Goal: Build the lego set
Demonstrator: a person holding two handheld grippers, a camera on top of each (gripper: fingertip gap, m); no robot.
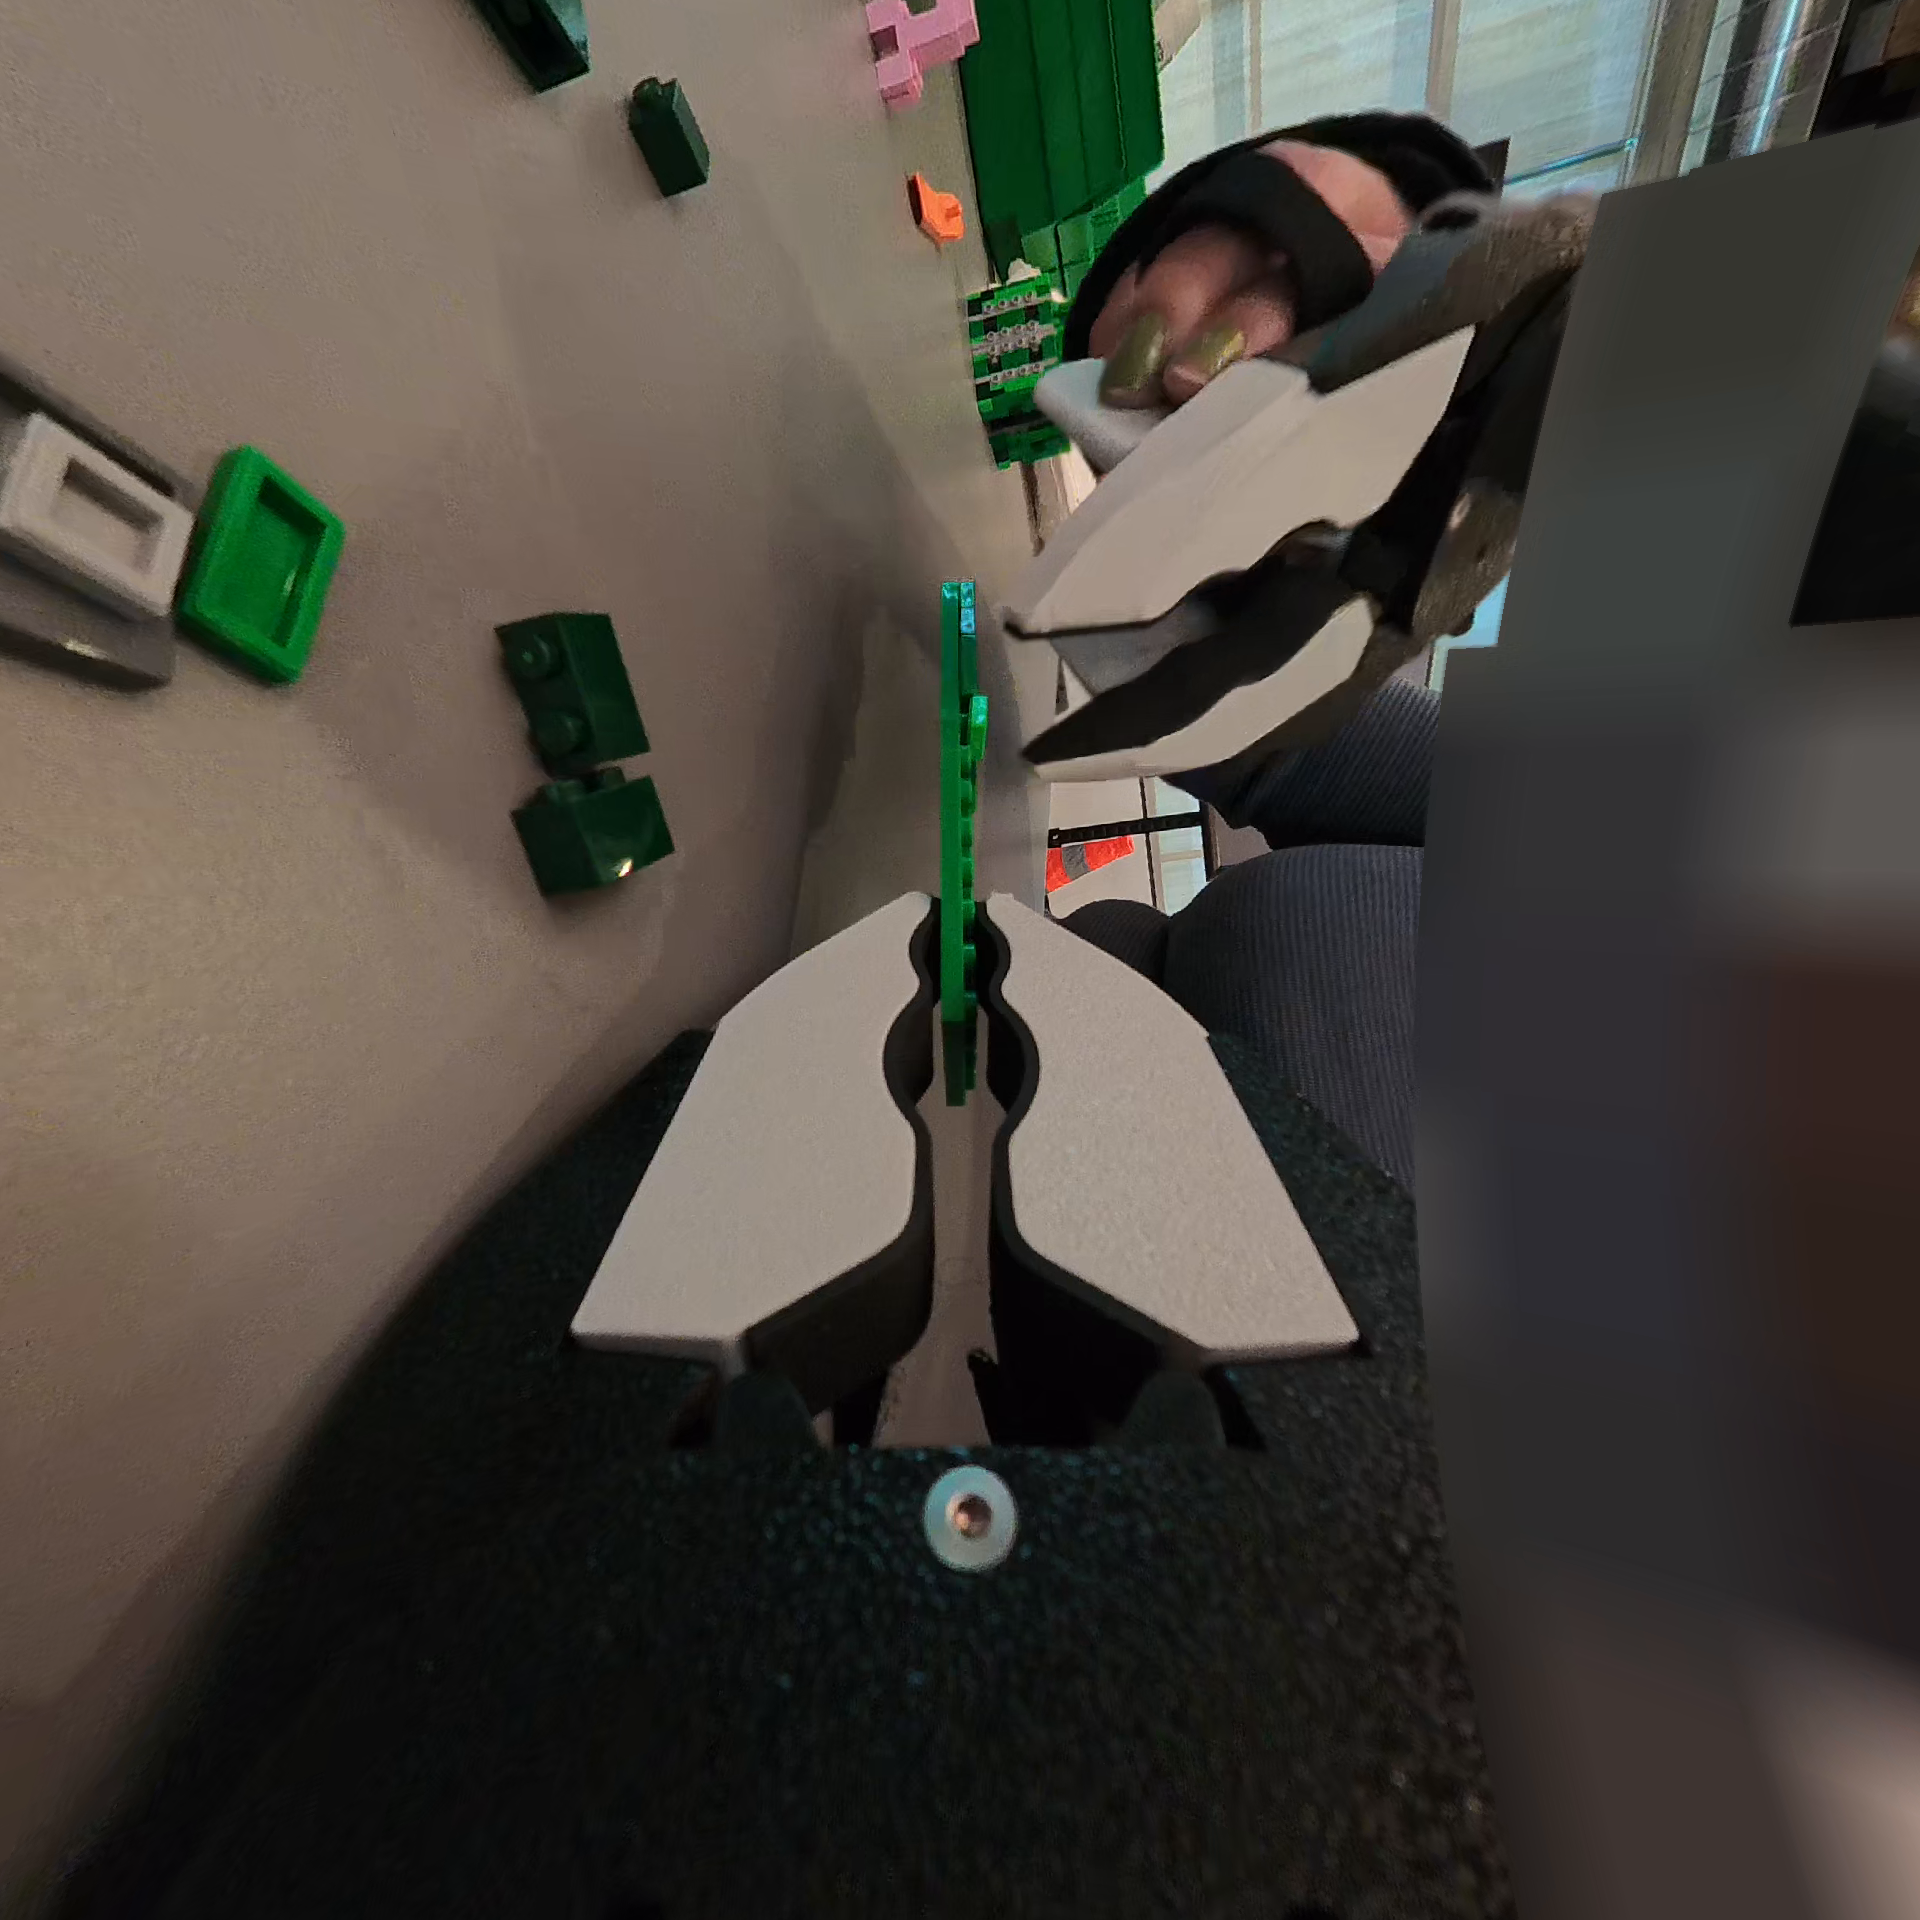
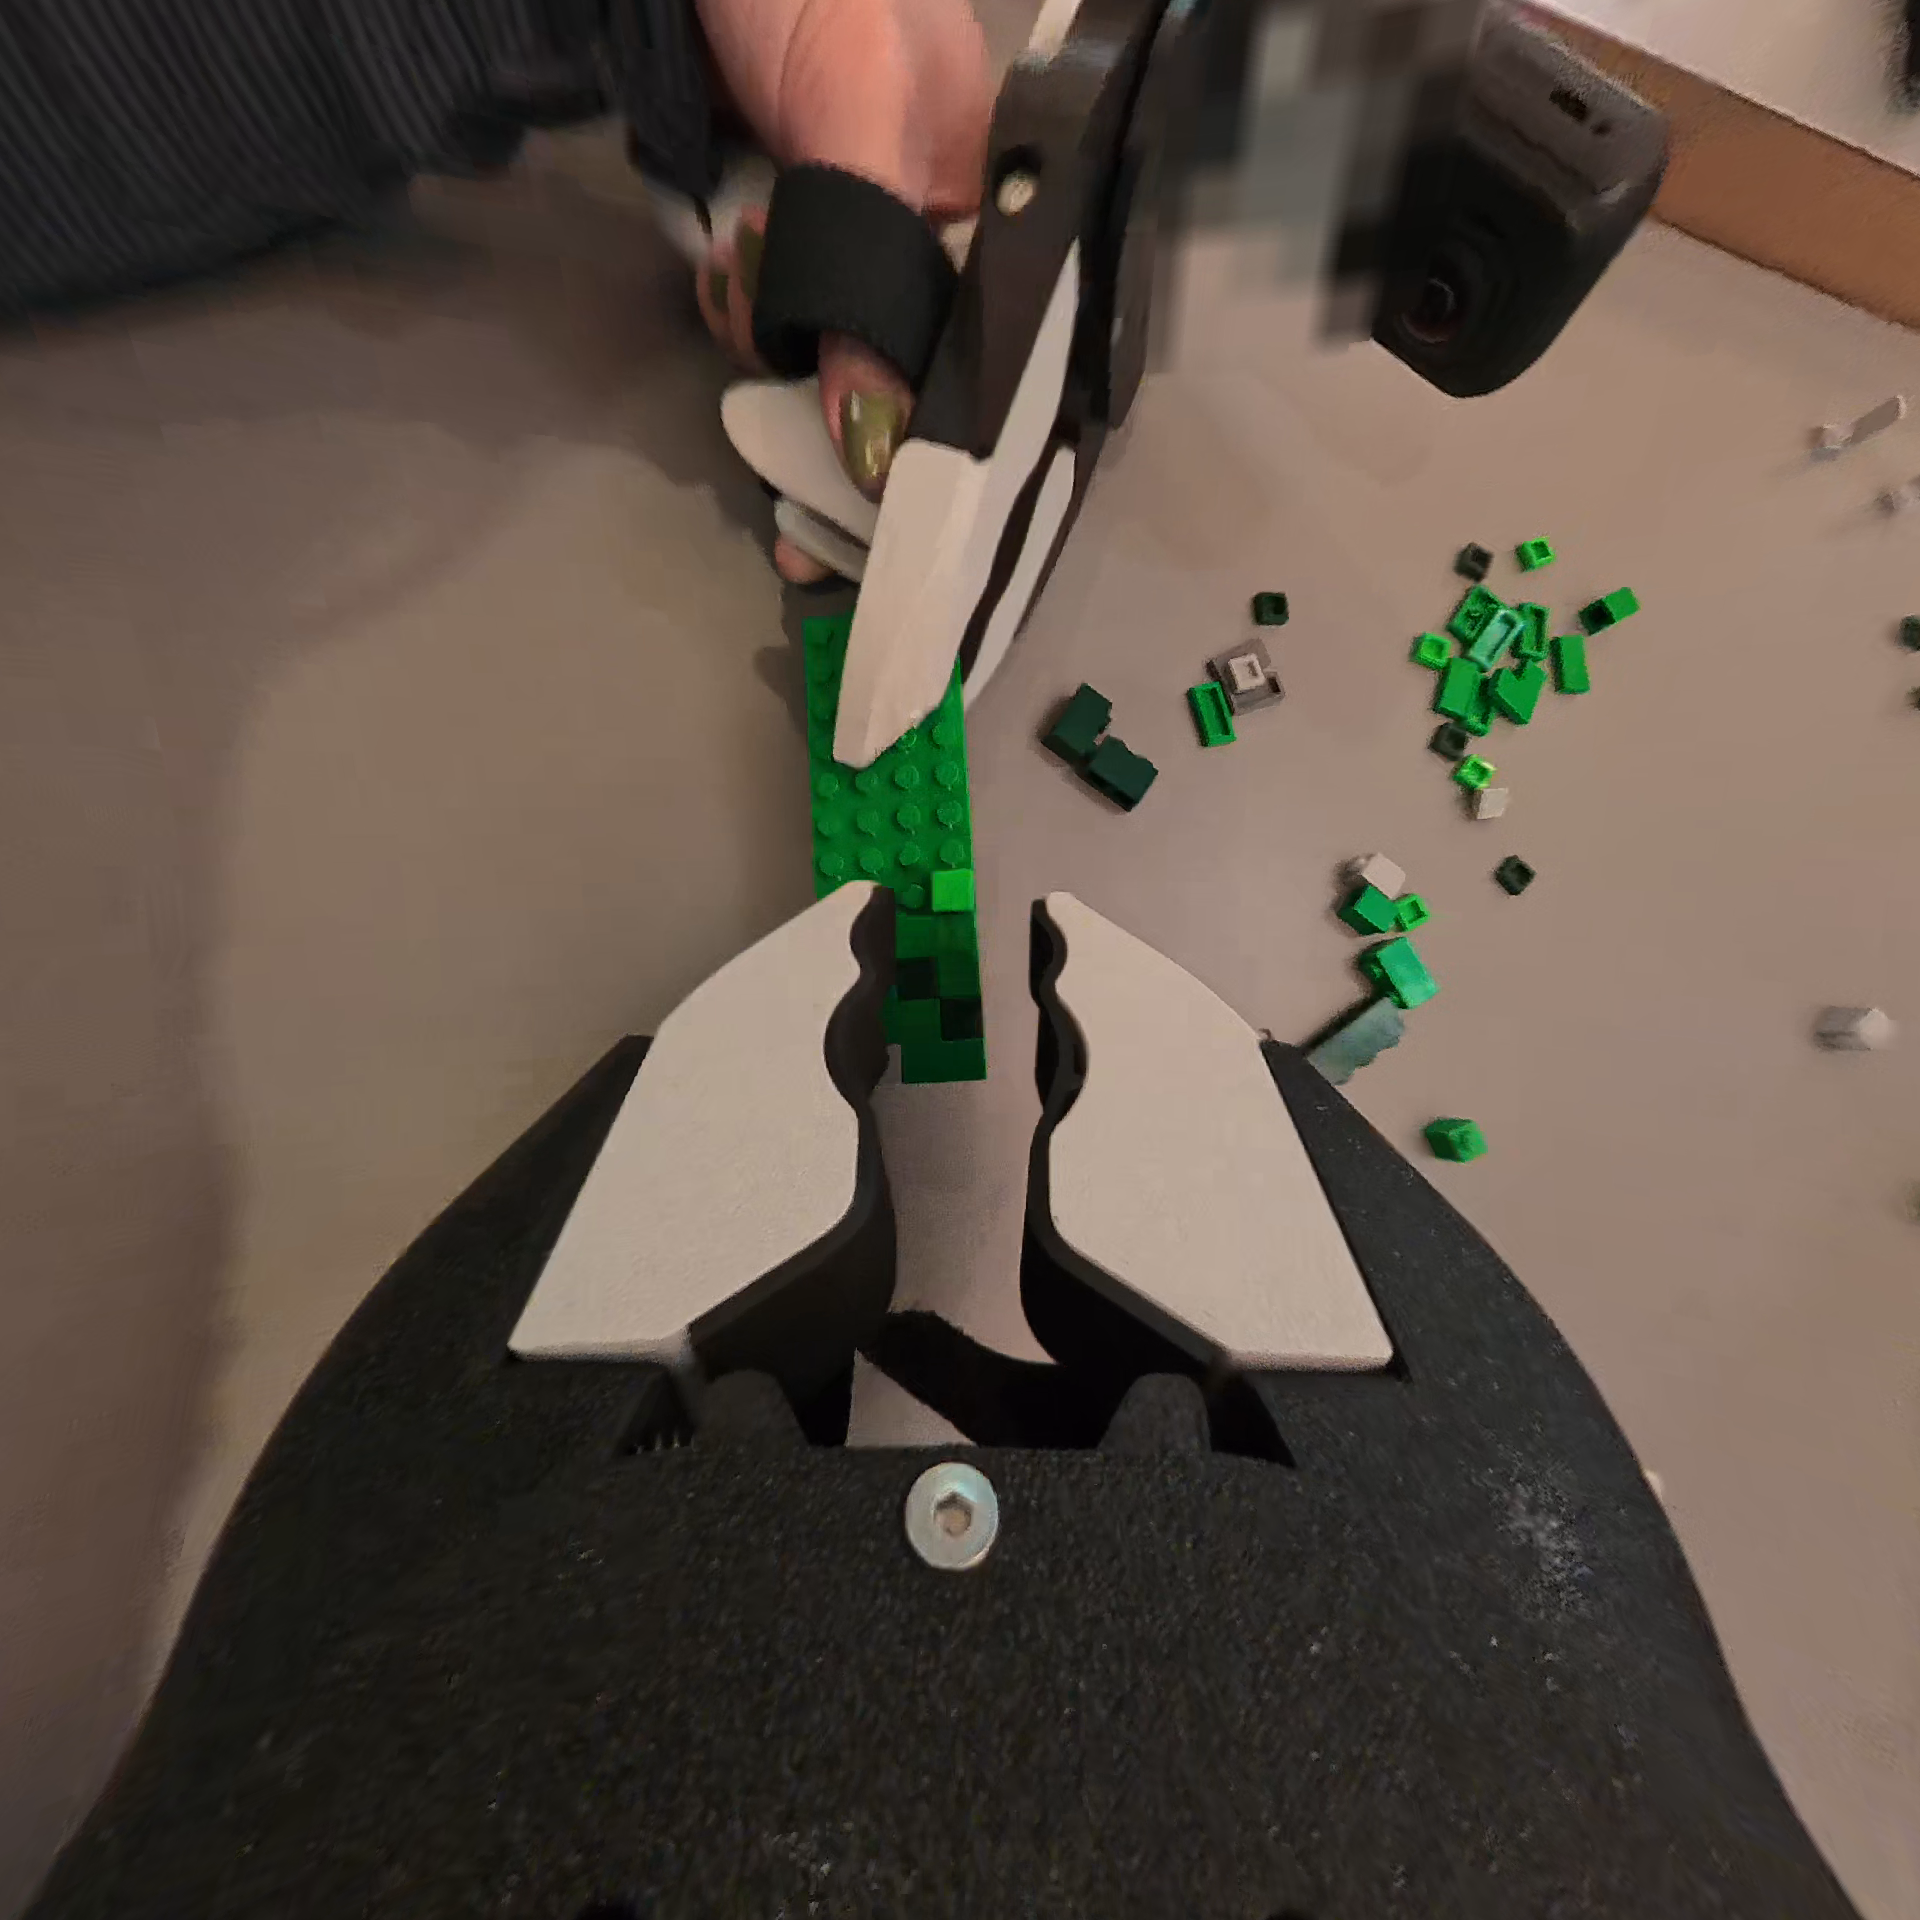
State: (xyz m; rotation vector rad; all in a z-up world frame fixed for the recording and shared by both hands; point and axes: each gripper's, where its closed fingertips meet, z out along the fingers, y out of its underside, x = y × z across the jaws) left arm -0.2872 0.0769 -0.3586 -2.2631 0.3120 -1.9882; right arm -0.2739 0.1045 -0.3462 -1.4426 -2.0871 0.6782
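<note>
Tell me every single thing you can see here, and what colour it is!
green plate: one, bright green, studded, held on edge above the table, small tiles on its near end
dark green bricks: two, touching, on the table
bright green tile: one, beside a grey tile
loose small pieces: many, mostly green with some grey, scattered on the table to the right
pink piece: one, far end of the table
orange piece: one, near the pink one
table: one, beige-grey
left gripper: white fingers, shut on the green plate
right gripper: white fingers, open, at the plate's near end
hands: two, each holding a gripper
</note>
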